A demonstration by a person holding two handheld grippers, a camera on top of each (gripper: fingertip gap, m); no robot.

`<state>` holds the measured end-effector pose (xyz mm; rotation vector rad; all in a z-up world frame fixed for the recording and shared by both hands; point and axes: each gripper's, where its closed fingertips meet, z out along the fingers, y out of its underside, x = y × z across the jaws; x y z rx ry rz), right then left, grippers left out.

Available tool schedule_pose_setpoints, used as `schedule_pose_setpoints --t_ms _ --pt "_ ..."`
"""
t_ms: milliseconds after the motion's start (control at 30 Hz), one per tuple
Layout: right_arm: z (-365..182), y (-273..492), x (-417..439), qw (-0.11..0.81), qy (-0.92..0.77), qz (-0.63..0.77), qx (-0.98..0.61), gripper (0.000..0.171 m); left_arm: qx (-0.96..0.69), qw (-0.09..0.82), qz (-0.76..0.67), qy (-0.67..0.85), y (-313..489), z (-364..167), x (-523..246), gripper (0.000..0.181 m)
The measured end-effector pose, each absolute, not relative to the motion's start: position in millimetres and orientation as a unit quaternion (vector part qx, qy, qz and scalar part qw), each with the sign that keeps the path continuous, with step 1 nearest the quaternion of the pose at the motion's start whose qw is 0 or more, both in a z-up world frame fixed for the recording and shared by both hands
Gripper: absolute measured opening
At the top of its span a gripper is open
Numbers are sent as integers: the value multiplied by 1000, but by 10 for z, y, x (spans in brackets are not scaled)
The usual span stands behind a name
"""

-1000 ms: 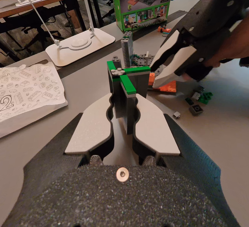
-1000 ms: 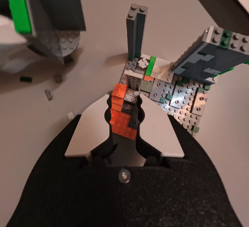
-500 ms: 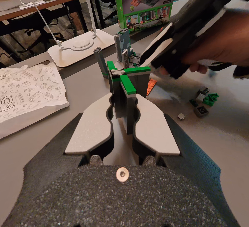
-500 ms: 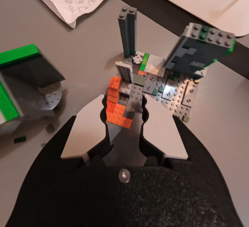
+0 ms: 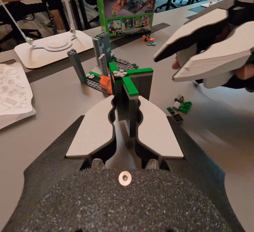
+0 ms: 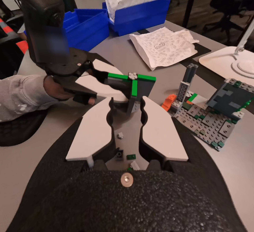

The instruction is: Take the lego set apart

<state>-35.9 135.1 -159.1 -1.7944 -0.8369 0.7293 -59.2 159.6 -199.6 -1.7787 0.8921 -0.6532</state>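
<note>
The left gripper (image 5: 125, 101) squeezes the dark gray wall piece with green strips (image 5: 132, 86). The right gripper (image 6: 126, 102) is open and empty, just beside it.

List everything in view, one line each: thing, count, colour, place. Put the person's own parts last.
wall section: one, dark grey with green trim, held off the table in the left gripper
baseplate build: one, grey with orange and green bricks, a tall pillar and a tilted wall, on the table
loose bricks: several, green and grey, on the table right of the held section
set box: one, green, standing at the table's far side
paper bags: two, white printed, one flat on the table, one in a bin
bins: two, blue, far edge
lamp base: one, white, beside the build
table: one, grey
left gripper: shut on the wall section
right gripper: open, empty, facing the section
</note>
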Motion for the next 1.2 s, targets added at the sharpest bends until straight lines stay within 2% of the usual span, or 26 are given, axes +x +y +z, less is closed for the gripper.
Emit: schedule_pose_setpoints --t_ms 133,200,233,500,667,833,1033,1200 --pt "-1673 1376 -412 486 -348 295 -746 36 -724 508 -276 375 1510 -1940 -498 27" --pt "-1710 1393 -373 492 -348 277 -748 14 -719 512 -273 383 1485 -1932 -470 27" --pt "-1715 1394 -351 494 -348 274 -748 9 -718 512 -274 384 1475 -1934 -459 27" --pt "-1666 1302 -316 469 -342 350 -735 10 -716 486 -322 384 1393 -1901 -399 27" --pt "-1675 1261 -322 439 -320 397 -739 11 -709 493 -299 407 1384 -1904 -416 27" --pt "-1632 1316 -313 458 -324 344 -753 18 -685 526 -191 466 1394 -1952 -423 27" --pt "-1736 1327 -314 456 -350 280 -769 8 -669 540 -137 493 1395 -1979 -412 27" --pt "-1620 1287 -327 449 -324 358 -752 8 -663 542 -162 490 1365 -1914 -398 26"
